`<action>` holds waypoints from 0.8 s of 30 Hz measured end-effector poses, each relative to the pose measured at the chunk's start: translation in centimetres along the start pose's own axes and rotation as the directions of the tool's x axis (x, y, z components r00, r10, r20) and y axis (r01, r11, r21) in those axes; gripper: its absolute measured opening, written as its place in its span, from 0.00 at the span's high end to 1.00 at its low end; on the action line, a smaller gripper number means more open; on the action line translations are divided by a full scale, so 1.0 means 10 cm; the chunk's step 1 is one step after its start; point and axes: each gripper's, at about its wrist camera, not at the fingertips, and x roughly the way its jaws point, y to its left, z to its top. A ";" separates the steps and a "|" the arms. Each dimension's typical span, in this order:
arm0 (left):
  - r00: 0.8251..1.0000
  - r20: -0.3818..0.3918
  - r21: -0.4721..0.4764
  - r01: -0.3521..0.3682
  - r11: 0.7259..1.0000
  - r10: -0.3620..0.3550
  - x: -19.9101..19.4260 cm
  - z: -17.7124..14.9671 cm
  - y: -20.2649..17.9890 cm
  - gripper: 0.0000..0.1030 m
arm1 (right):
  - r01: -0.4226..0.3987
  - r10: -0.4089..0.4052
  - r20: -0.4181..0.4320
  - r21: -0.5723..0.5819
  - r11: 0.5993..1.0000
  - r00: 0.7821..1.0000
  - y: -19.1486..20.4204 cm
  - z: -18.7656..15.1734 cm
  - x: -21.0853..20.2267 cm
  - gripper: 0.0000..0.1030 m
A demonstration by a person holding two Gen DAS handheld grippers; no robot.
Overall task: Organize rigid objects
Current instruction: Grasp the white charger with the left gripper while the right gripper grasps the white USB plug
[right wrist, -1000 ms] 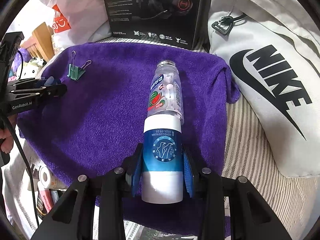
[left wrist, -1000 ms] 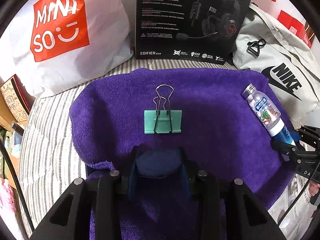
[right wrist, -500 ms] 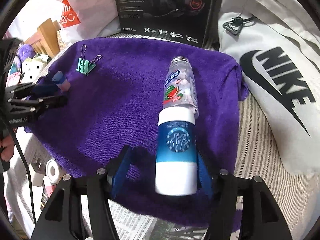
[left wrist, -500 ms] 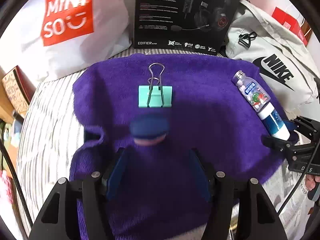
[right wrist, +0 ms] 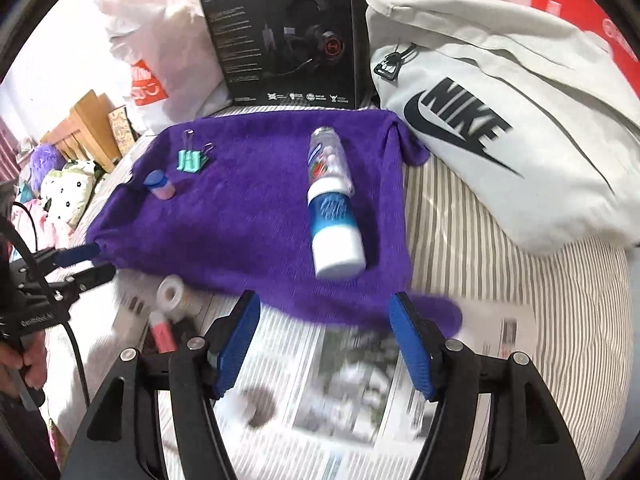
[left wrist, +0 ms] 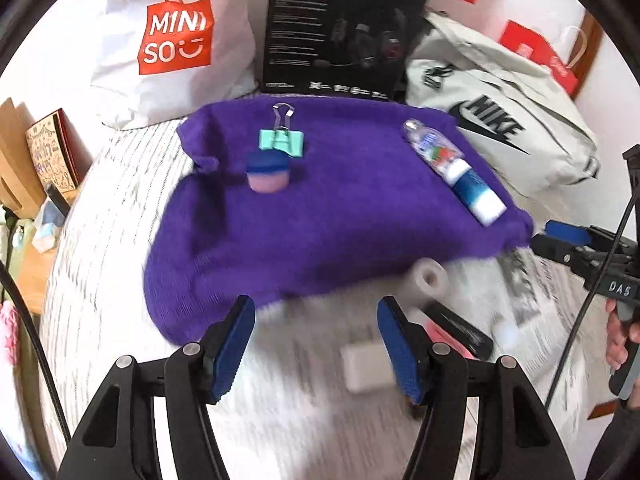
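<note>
A purple towel (left wrist: 320, 232) (right wrist: 248, 220) lies on the striped bed. On it stand a small pink jar with a blue lid (left wrist: 267, 172) (right wrist: 159, 186), a green binder clip (left wrist: 281, 140) (right wrist: 192, 158) just behind it, and a clear candy bottle with a blue-white cap (left wrist: 452, 170) (right wrist: 332, 204) lying on its side at the right. My left gripper (left wrist: 314, 344) is open and empty, in front of the towel's near edge. My right gripper (right wrist: 326, 344) is open and empty, in front of the bottle.
Near the towel's front edge lie a white tape roll (left wrist: 430, 278) (right wrist: 170, 290), a white block (left wrist: 366, 366), a pink tube (right wrist: 162, 334) and newspaper (right wrist: 352, 380). Behind stand a Miniso bag (left wrist: 176, 36), a black headset box (right wrist: 284, 36) and a white Nike bag (right wrist: 500, 120).
Both grippers opened and drew back off the towel. The left let go of the jar, which now stands by the clip. The right let go of the bottle, which stays lying down.
</note>
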 end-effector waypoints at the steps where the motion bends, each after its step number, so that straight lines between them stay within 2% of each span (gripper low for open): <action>1: 1.000 -0.003 0.000 0.007 1.000 -0.007 -0.02 -0.06 -0.04 0.40 | -0.001 0.001 0.001 -0.003 1.000 1.000 0.02 -0.08 -0.05 0.35; 10: 0.997 -0.041 0.060 -0.058 0.996 0.061 0.19 -0.21 -0.30 0.40 | -0.011 0.012 -0.034 0.012 1.000 0.999 0.13 -0.66 -0.08 0.35; 14: 0.995 -0.063 0.076 -0.075 0.994 0.080 0.28 -0.25 -0.28 0.53 | -0.035 0.037 -0.051 0.030 0.999 0.998 0.14 -0.79 -0.05 0.35; 18: 0.996 -0.067 0.051 -0.053 0.997 0.056 0.28 -0.27 -0.22 0.53 | -0.047 0.048 -0.040 0.041 0.998 0.998 0.16 -0.83 -0.06 0.35; 21: 0.994 -0.064 0.094 -0.085 0.992 0.092 0.32 -0.28 -0.31 0.56 | -0.059 0.060 -0.037 0.040 0.997 0.997 0.18 -0.85 -0.05 0.35; 24: 0.992 -0.055 0.122 -0.103 0.987 0.111 0.34 -0.28 -0.39 0.68 | -0.062 0.063 -0.042 0.007 0.998 0.997 0.25 -0.85 -0.02 0.35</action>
